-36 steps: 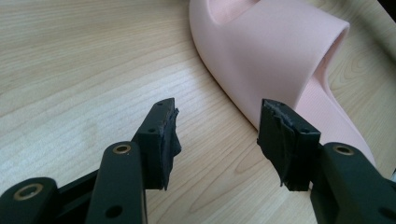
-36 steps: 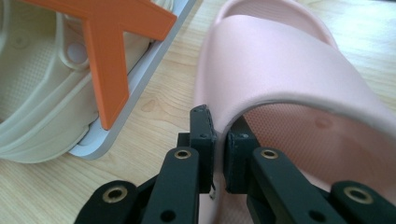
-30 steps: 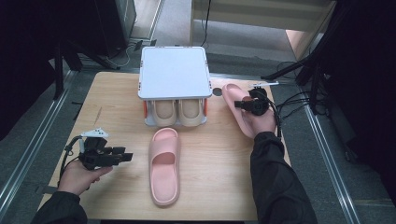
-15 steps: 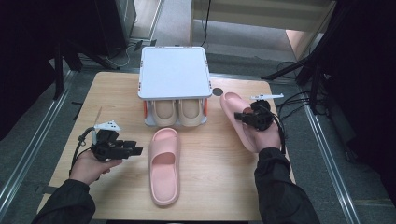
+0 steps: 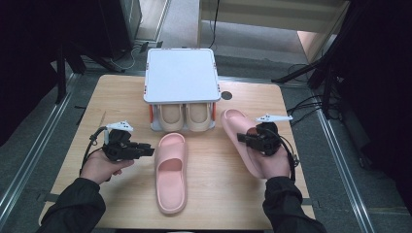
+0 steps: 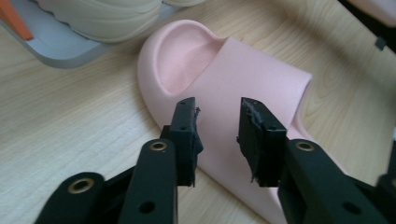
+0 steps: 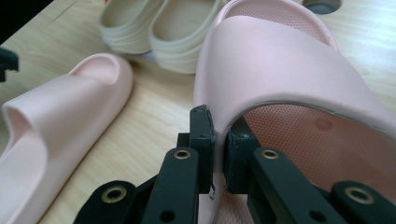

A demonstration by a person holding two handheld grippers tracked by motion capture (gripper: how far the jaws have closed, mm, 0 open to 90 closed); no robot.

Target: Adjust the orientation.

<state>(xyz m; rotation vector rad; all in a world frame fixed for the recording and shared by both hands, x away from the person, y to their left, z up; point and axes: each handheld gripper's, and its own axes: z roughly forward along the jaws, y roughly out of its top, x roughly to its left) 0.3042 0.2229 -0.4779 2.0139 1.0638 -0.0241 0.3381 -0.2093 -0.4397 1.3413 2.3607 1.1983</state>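
The left gripper (image 5: 145, 149), its jaws just closing but still empty, is pointing at the side of the middle pink slipper (image 5: 171, 170) lying lengthwise right beside it, while the right gripper (image 5: 244, 138) is pinching the other pink slipper (image 5: 238, 127).

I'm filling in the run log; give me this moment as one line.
right hand-held gripper: shut on right pink slipper strap | left hand-held gripper: open, jaws closing, beside left pink slipper | beige slippers: on rack

Lab/test rig, wooden table (image 5: 121, 92), metal floor rails (image 5: 29, 160), trailing cables (image 5: 311, 104)
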